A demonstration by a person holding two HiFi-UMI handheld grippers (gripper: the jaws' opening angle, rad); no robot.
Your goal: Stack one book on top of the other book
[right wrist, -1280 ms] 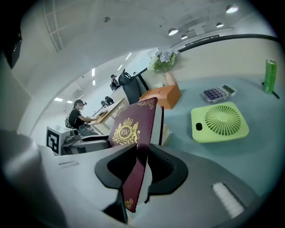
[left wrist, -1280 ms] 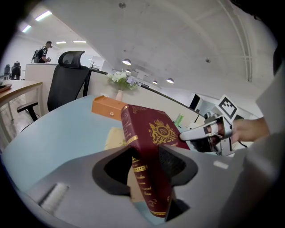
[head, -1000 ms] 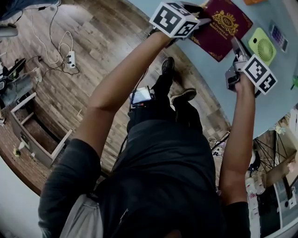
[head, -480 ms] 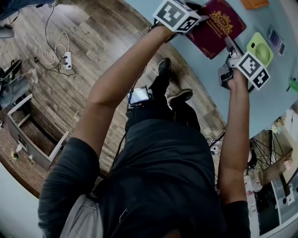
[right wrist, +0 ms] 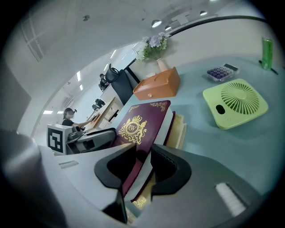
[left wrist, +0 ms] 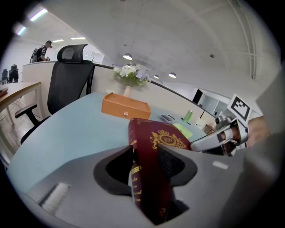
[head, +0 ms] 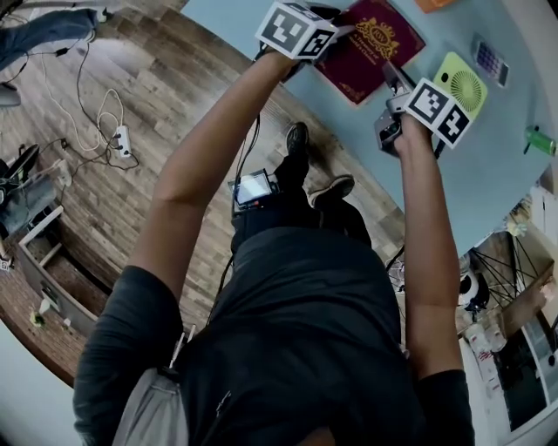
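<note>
Both tongs pinch the maroon book (head: 362, 52), left tongs (left wrist: 149, 164) at its spine, right tongs (right wrist: 144, 160) at a near corner. By the worktop's (head: 497, 165) near edge, it overlies the second book (right wrist: 180, 130), long axes roughly parallel.

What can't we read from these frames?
Lower tan-edged book: cover hidden under the maroon gold-crested hardcover book, right gripper view.
Orange rectangular box: cut by top edge, head view.
Purple-keyed calculator: key labels too small, head view.
Left tool: grip hidden behind its marker cube, head view.

Bright, even light; ceiling lights (left wrist: 128, 56) above left tool (left wrist: 149, 171); strong fisheye, black corners, soft shadows.
</note>
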